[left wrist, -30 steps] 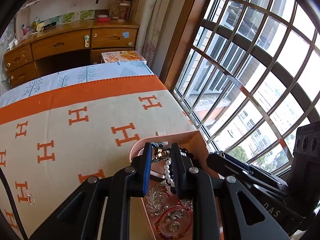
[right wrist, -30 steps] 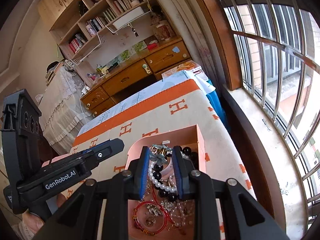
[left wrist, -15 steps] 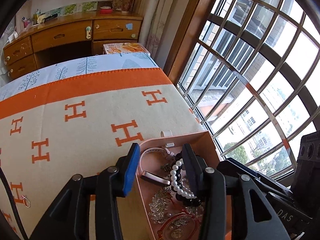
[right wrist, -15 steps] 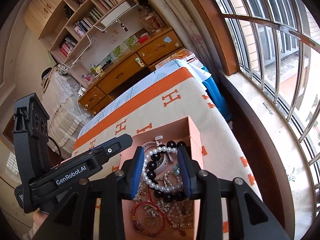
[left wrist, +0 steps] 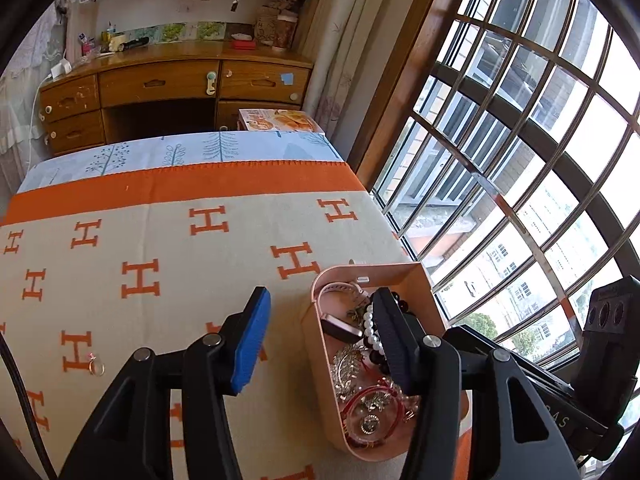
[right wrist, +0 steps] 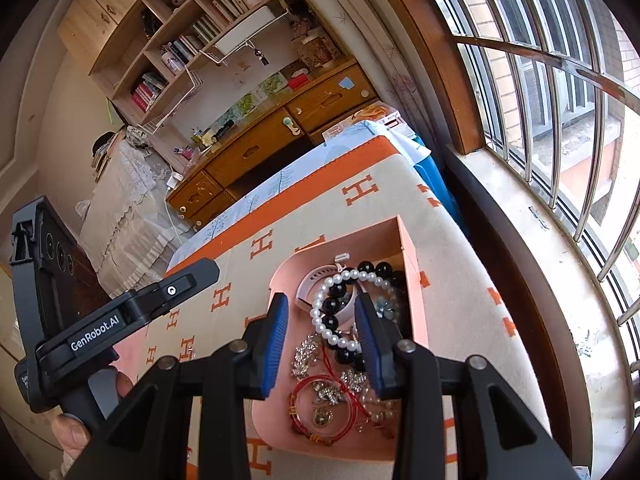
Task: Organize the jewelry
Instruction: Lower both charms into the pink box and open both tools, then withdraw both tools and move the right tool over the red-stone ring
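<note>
The left gripper [left wrist: 320, 336] has its jaws spread wide and holds nothing; its right finger overlaps the pink jewelry box [left wrist: 316, 360] at lower centre-right of the left wrist view, while its left finger is over bare blanket. The right gripper [right wrist: 322, 332] also has its jaws apart and empty, and in the right wrist view they frame the box interior at lower centre. Seen between them is a white pearl bracelet [right wrist: 320, 320], its loop elongated toward the upper right of the frame, tangled with a black bead bracelet [right wrist: 376, 270] over a pink watch band [right wrist: 310, 286]. A red cord bracelet [right wrist: 316, 408] lies nearer the camera. A small ring [left wrist: 95, 367] rests alone on the orange H-pattern blanket [left wrist: 160, 240], at lower left of the left wrist view, well apart from the box. Judgement: the ring is the remaining loose item and lies left of the left gripper, which is the nearer tool
</note>
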`<state>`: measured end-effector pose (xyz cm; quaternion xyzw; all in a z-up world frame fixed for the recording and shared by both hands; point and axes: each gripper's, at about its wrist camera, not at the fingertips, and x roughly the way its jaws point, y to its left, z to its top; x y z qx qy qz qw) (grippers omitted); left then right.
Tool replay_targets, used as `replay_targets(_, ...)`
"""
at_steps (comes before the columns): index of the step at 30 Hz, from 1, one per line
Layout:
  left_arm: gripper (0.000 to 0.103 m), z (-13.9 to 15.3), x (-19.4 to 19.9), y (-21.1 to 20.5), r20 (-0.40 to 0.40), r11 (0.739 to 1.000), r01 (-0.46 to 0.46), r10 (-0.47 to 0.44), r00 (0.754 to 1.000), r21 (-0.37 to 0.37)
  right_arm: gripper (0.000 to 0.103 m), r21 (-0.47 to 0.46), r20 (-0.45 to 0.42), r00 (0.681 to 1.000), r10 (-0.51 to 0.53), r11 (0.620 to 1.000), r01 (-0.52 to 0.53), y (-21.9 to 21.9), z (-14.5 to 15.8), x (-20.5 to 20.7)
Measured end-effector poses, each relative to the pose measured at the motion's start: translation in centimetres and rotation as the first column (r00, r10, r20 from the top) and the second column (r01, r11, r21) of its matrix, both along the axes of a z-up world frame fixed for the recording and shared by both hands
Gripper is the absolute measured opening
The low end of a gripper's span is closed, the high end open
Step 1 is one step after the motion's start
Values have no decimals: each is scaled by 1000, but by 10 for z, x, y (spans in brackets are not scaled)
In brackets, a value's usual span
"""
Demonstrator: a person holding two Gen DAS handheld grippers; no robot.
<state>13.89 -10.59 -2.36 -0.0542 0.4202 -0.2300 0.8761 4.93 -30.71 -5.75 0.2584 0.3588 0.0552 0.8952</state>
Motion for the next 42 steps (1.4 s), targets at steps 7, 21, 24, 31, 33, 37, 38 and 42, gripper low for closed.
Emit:
replay_targets(7,53,-3,-35,36,-1,998,-60,61,998,30,35,-18,-10,999,40,999,-40,25,-2,-19)
replay_targets(21,60,-4,-94,112,44,982,-181,179,983,56,35,-69,-5,994,113,991,-113,74,5,-55)
replay_targets(24,61,-2,-105,138,48,975,-220,218,975,36,35,-88,3,989,145,986,-145,90,9,-57)
replay_targets(31,64,-12,-123,195,51,943,-331,329,943,32,35,-130,-20,966,260,957,-260,138,6,-56)
replay_targets(33,64,-21,-127,208,38,935,-353,351,935,43,35,-150,-24,955,295,944,-295,152,5,-56)
replay_targets(37,64,-40,-132,225,-2,927,-370,370,929,65,35,-185,-42,924,381,905,-382,181,-1,-59)
replay_targets(38,64,-45,-132,228,-11,926,-371,373,928,73,35,-193,-53,913,406,892,-408,188,-4,-59)
replay_targets(42,64,-63,-137,236,-50,922,-377,382,923,91,35,-217,-124,857,500,829,-515,218,-22,-60)
